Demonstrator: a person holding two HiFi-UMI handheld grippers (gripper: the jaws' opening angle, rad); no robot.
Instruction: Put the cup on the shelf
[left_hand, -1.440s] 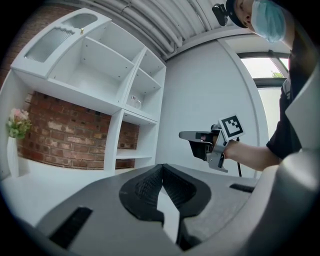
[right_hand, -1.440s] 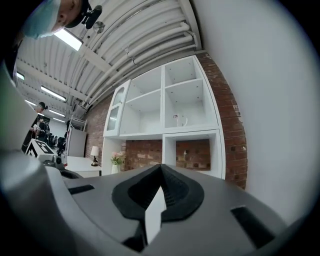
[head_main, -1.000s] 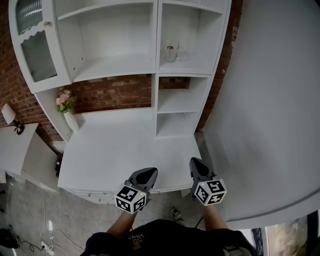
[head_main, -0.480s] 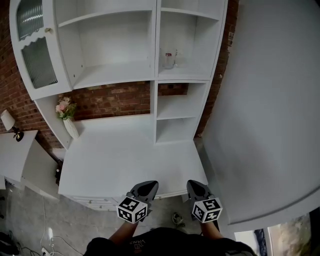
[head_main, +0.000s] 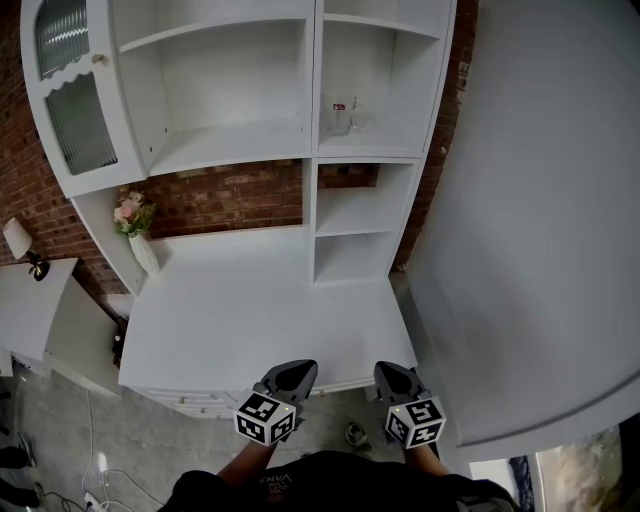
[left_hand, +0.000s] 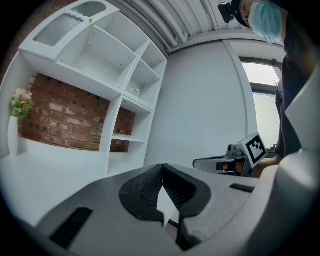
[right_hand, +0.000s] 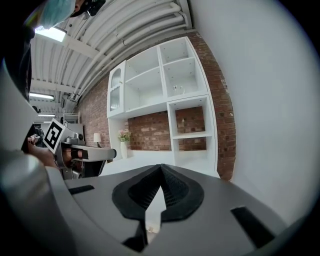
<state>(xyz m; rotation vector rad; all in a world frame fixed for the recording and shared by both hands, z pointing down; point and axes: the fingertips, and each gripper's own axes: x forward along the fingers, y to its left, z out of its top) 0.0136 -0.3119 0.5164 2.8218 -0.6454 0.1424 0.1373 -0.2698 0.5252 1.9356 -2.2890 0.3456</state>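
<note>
A clear glass cup (head_main: 340, 114) stands upright in the upper right compartment of the white shelf unit (head_main: 312, 150). It also shows small in the left gripper view (left_hand: 133, 90) and the right gripper view (right_hand: 177, 90). My left gripper (head_main: 295, 369) and right gripper (head_main: 389, 369) hang side by side at the near edge of the white counter (head_main: 250, 310), far below the cup. Each has its jaws closed tip to tip with nothing between them (left_hand: 162, 168) (right_hand: 161, 167).
A white vase of pink flowers (head_main: 140, 235) stands at the counter's back left. A glass-fronted cabinet door (head_main: 70, 100) is at upper left. A grey wall (head_main: 540, 200) closes off the right side. A lamp (head_main: 18, 238) sits on a side table, with cables on the floor.
Both grippers have drawn back a little towards the person and sit lower in the head view. Their jaws stayed closed, and the cup has not moved.
</note>
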